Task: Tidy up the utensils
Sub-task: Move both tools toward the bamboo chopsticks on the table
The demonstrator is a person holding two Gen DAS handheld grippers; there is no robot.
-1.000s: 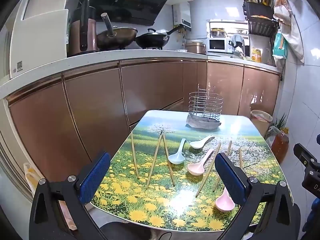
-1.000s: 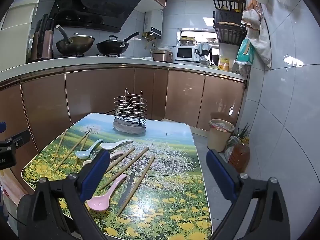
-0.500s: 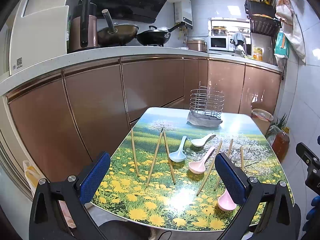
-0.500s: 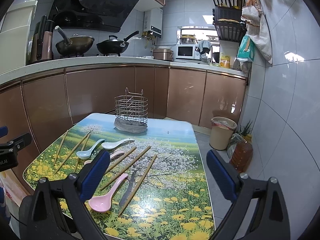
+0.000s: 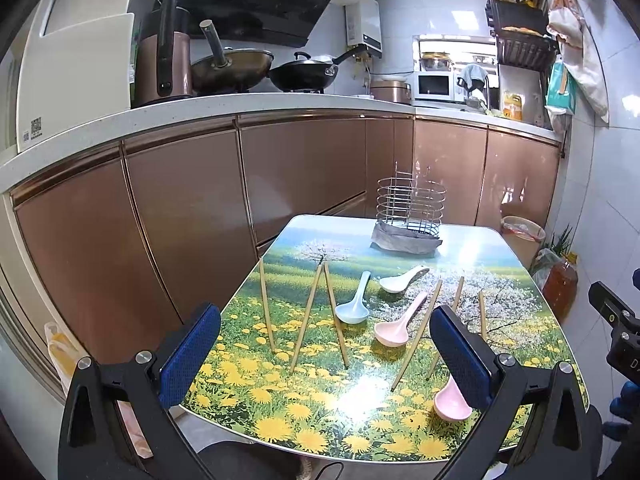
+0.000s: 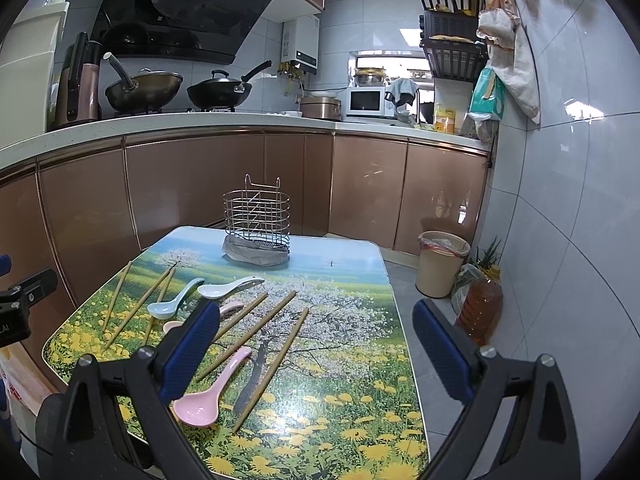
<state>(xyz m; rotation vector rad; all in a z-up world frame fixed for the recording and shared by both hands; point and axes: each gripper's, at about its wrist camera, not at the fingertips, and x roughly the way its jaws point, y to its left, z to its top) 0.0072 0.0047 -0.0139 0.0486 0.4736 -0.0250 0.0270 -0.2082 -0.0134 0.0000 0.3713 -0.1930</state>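
Judging from how things lie, the sorting has not begun: the wire utensil holder (image 6: pixel 257 216) stands empty near the far edge of the tabletop (image 6: pixel 352 268), on a grey pad, and every utensil lies flat on the flowered surface. Three chopsticks (image 5: pixel 266 306) are spread toward the left edge, two of them meeting at their far tips. A blue spoon (image 5: pixel 354 308) and a white spoon (image 5: pixel 400 280) lie mid-table, a pink spoon (image 5: pixel 394 330) just nearer, and another pink spoon (image 6: pixel 208 396) close to the near edge. Three more chopsticks (image 6: pixel 272 368) lie slanted beside the pink spoons.

Both claws hang over the near edge, apart from everything. The left claw (image 5: pixel 326 354) is released, its pads spread wide and empty; the right claw (image 6: pixel 316 350) likewise gapes with nothing between its pads. All six chopsticks and four spoons remain to be gathered into the holder.
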